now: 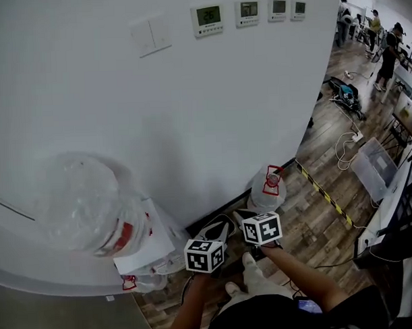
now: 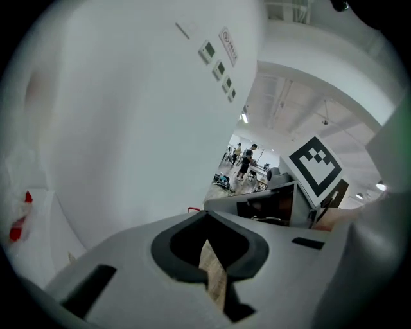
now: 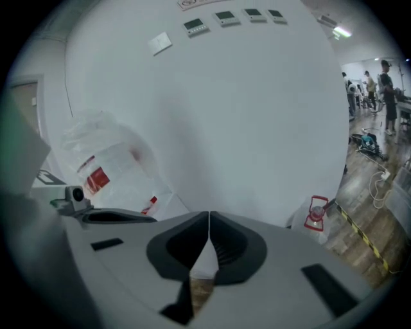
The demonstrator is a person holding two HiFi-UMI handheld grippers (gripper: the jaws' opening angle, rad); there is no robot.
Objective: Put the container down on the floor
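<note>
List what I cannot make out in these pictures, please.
Head view: the thermostats are too small to read.
Head view: the plastic blurs the label of the bagged bottle.
Right gripper view: the right gripper hides the lower part of the jug.
Head view: the far people are too small for detail.

The clear, red-topped container was set upright on the wooden floor, against the white wall.

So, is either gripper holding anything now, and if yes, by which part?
Nothing is held. The left gripper and the right gripper are both shut and empty; the water jug stands apart on the floor by the wall.
</note>
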